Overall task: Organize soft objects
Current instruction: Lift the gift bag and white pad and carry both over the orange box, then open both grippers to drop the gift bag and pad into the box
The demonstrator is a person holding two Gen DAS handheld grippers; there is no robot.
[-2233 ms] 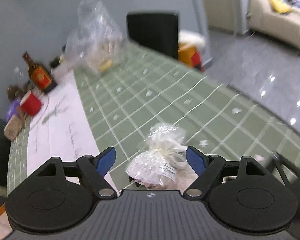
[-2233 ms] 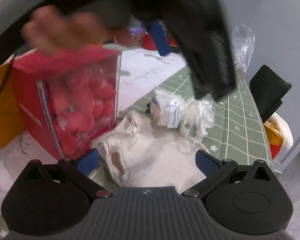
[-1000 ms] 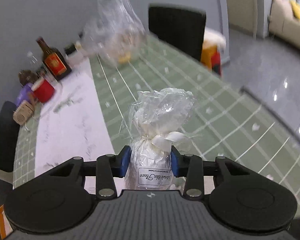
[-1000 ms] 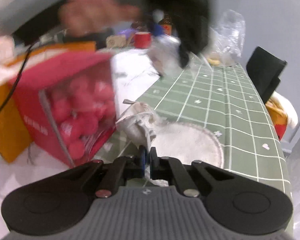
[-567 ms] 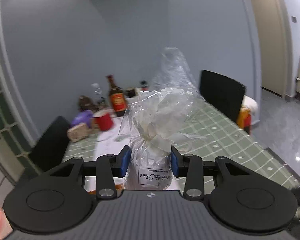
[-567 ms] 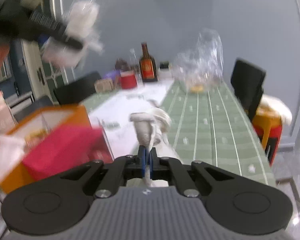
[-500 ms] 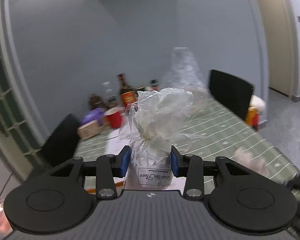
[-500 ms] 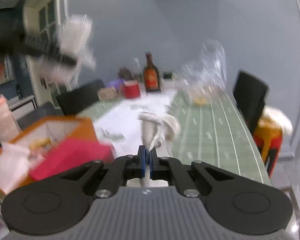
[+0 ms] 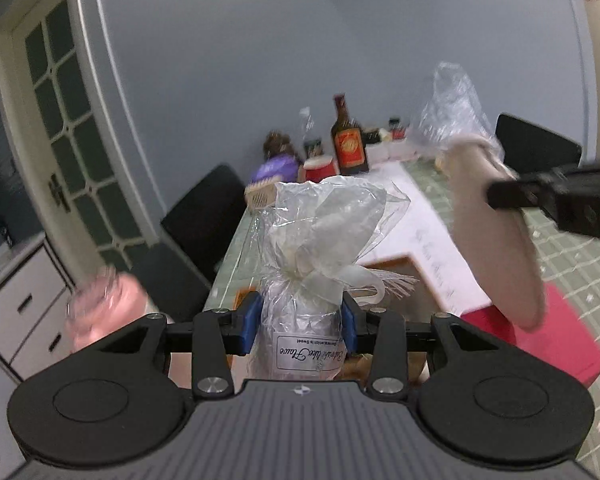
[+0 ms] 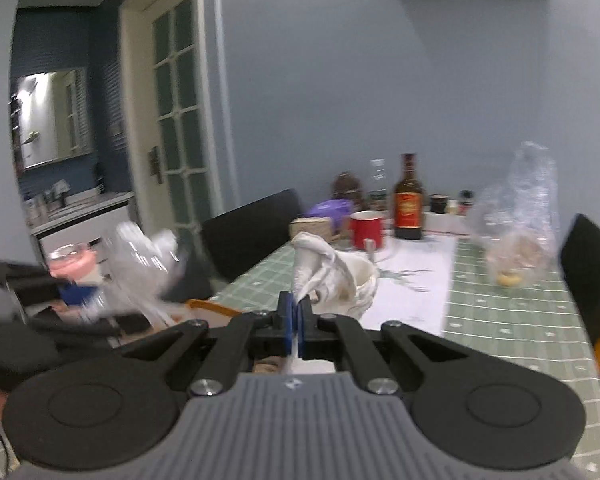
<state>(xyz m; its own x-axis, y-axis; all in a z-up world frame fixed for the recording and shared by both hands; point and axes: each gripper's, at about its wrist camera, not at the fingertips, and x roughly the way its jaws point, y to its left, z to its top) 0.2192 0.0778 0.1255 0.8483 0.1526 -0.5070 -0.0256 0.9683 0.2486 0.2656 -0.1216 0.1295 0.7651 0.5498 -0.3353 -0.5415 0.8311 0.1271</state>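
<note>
My left gripper [image 9: 299, 320] is shut on a clear cellophane gift bag [image 9: 320, 240] tied with a white ribbon and bearing a label; it is held upright in the air above an orange box [image 9: 396, 264]. That bag also appears blurred at the left of the right wrist view [image 10: 140, 264]. My right gripper [image 10: 295, 316] is shut on the edge of a cream cloth pouch [image 10: 332, 276], lifted off the table. In the left wrist view the pouch [image 9: 496, 232] hangs from the right gripper's black arm at the right.
A green checked tablecloth [image 10: 512, 320] with a white runner [image 10: 416, 280] covers the table. A brown bottle [image 10: 409, 200], red cup [image 10: 366, 228] and a crumpled clear plastic bag [image 10: 520, 224] stand at the far end. A red box [image 9: 552, 332] lies below. Black chairs [image 10: 252, 228] flank the table.
Both grippers have risen and swung left with their loads. The pouch now hangs clear of the table, and the gift bag has moved over the orange box.
</note>
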